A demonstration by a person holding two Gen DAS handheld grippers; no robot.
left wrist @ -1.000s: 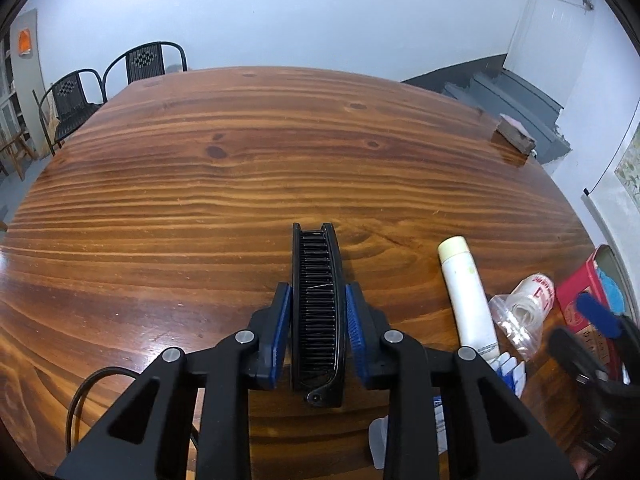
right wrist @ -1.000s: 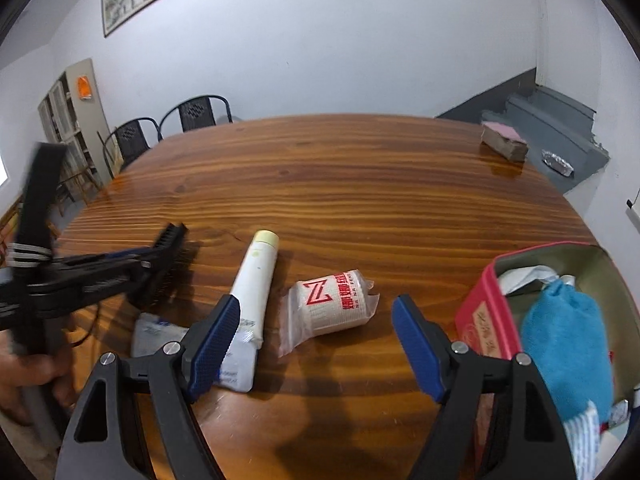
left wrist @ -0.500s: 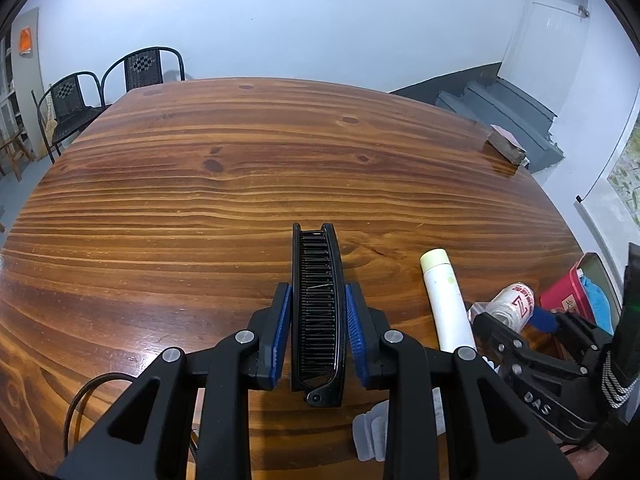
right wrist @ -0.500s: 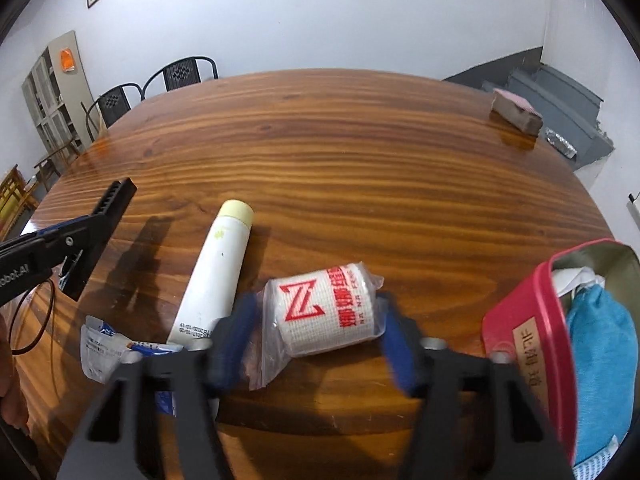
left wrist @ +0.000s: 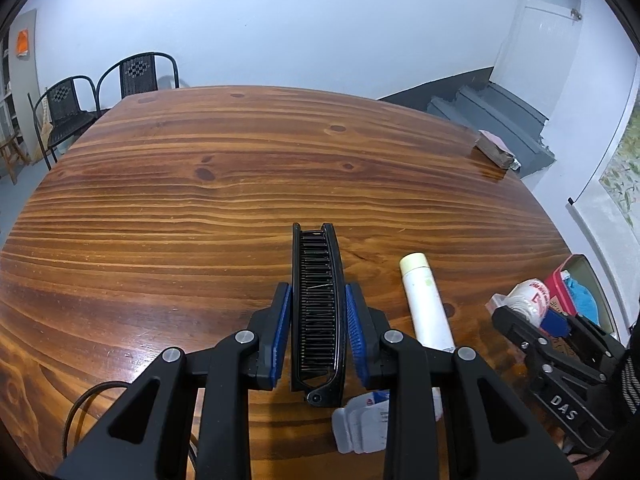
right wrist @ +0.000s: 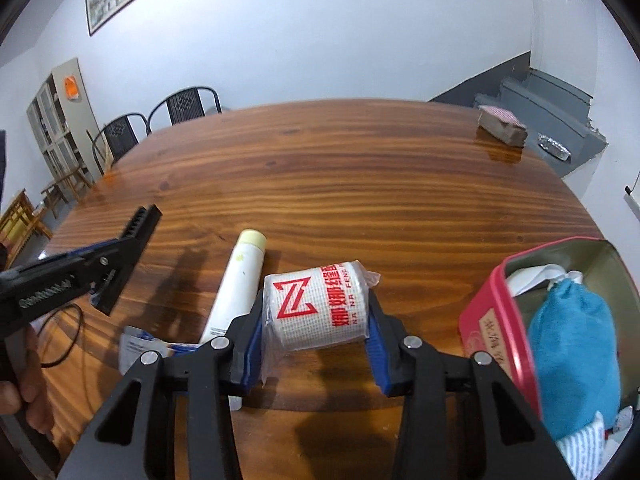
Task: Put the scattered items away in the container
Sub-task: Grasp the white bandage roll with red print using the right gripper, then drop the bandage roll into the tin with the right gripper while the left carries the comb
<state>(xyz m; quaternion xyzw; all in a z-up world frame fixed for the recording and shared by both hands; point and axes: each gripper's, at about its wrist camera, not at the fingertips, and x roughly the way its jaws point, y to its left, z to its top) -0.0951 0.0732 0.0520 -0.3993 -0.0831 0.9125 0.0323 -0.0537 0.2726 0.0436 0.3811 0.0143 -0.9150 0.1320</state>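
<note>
**Both grippers gripping items over a wooden table, red tin at the right edge**

A polished brown wooden table (right wrist: 360, 184) with strong grain fills both views. Two black metal chairs (left wrist: 100, 92) stand beyond its far left corner.

At the left, the left gripper (left wrist: 318, 332), black with blue pads, is nearly closed and clamps a black folding plastic comb (left wrist: 318, 300) by its long sides. The comb points away from the camera, teeth upward, above the table's near-left part. In the right wrist view a hand (right wrist: 24, 380) shows at the left edge, holding this tool.

Just right of the comb, a white plastic tube with a pale yellow cap (right wrist: 236, 284) lies flat on the table, cap towards the far edge. At its near end lies a small white and blue sachet packet (right wrist: 144, 348), touching or partly under the tube.

Next to the right, the right gripper (right wrist: 316, 320) has just been closing, and its blue pads now press on both ends of a white gauze bandage roll with a red Z mark and red lettering, wrapped in clear plastic (right wrist: 316, 308). Whether the roll touches the table cannot be told.

At the table's right edge sits an open red metal tin (right wrist: 480, 316), near the roll but apart from it. Inside it lie a blue cloth bundle (right wrist: 572, 356) and some white fabric. A small brown block with a pink top (right wrist: 502, 126) rests near the far right corner.
</note>
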